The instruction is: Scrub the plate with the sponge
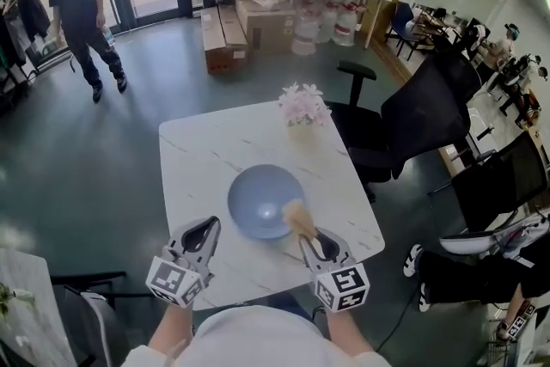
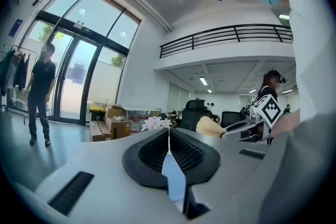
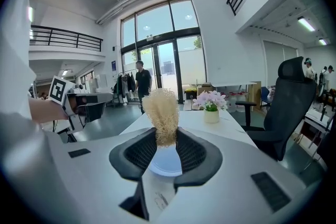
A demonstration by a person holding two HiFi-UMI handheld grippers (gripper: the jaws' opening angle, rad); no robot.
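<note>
A round blue plate (image 1: 260, 200) lies on the white marble table (image 1: 204, 152), near its front edge. My right gripper (image 1: 309, 240) is shut on a tan, fibrous sponge (image 1: 297, 216), which hangs over the plate's right rim. In the right gripper view the sponge (image 3: 161, 112) sticks up from between the jaws with the plate (image 3: 166, 161) just below. My left gripper (image 1: 208, 226) is shut and empty, held just left of the plate. In the left gripper view the plate (image 2: 174, 178) shows below the closed jaws, with the sponge (image 2: 209, 126) off to the right.
A small pot of pink flowers (image 1: 301, 106) stands at the table's far edge. Black office chairs (image 1: 418, 118) sit to the right of the table. Cardboard boxes (image 1: 225, 35) are stacked beyond it. A person (image 1: 82, 13) walks at the far left.
</note>
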